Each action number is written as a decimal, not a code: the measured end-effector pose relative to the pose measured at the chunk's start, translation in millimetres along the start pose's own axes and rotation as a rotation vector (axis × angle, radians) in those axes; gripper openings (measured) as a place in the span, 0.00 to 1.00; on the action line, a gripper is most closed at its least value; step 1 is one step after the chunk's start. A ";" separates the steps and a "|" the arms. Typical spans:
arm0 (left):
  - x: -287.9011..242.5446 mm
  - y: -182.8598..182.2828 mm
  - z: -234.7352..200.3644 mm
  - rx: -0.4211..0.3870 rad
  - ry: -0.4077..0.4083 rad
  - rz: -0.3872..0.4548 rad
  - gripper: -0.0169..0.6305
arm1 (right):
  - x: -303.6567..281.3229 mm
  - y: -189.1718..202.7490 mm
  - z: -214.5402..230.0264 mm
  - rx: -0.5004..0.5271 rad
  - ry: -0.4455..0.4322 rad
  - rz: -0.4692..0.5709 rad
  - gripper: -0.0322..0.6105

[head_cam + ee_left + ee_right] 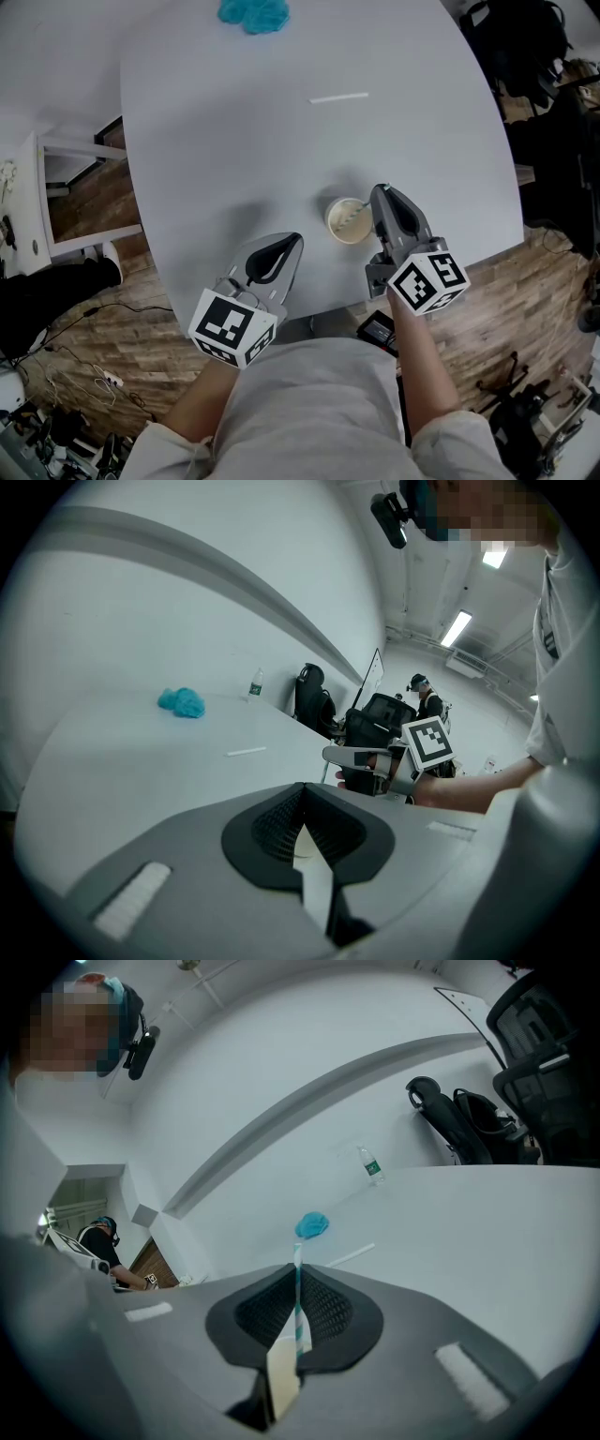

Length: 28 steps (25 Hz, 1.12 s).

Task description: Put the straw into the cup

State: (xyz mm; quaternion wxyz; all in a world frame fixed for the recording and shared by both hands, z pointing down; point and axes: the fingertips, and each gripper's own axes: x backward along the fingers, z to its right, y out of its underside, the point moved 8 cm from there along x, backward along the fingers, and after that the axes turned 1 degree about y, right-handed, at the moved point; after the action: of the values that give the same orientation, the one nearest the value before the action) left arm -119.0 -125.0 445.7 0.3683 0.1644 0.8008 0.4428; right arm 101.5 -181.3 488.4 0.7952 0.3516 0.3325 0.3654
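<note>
At the near edge of a pale table [234, 141], the right gripper [382, 197] is clamped on a teal-and-white striped straw [298, 1312], its jaws pressed together with the straw pinched lengthwise between the dark pads. In the head view the straw's free end lies across the mouth of a small cream cup [336, 230] at the gripper's 9 o'clock. Whether the tip has passed below the rim cannot be told. The left gripper [286, 242], at the cup's 8 o'clock and apart from it, has its jaws brought together at the tips with nothing between them.

A thin white stick [339, 97], perhaps a second straw, lies flat at the cup's 12 o'clock, well apart. A crumpled teal cloth [253, 13] sits at the far edge, toward 11 o'clock.

The straw looks like a paper one: very light, narrow and easily flattened or kinked, so it likely wants only a gentle pinch. It is probably best held toward its upper part, leaving the lower length free to drop in. The cup also appears light and could tip or slide if the straw pushes sideways on its rim. A straight-down entry near the middle of the opening seems safest
</note>
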 end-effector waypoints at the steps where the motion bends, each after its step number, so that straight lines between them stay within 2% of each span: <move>1: -0.1 0.2 0.1 0.000 0.000 0.000 0.05 | 0.1 0.2 0.7 -0.002 0.003 -0.001 0.08; 11: -1.7 2.4 -1.6 0.000 0.000 -0.005 0.05 | -1.9 2.6 6.5 -0.007 0.015 -0.002 0.09; 20: -0.1 2.2 2.4 -0.003 0.004 -0.007 0.05 | 2.6 2.0 5.5 0.009 0.025 -0.018 0.15; 28: 0.5 1.0 11.2 -0.013 0.016 0.005 0.05 | 18.8 -2.6 4.1 0.035 0.020 -0.020 0.15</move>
State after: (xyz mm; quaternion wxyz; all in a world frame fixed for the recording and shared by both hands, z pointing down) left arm -111.2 -117.5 442.5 0.3617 0.1603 0.8006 0.4500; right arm 115.2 -168.5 483.4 0.7890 0.3585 0.3505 0.3552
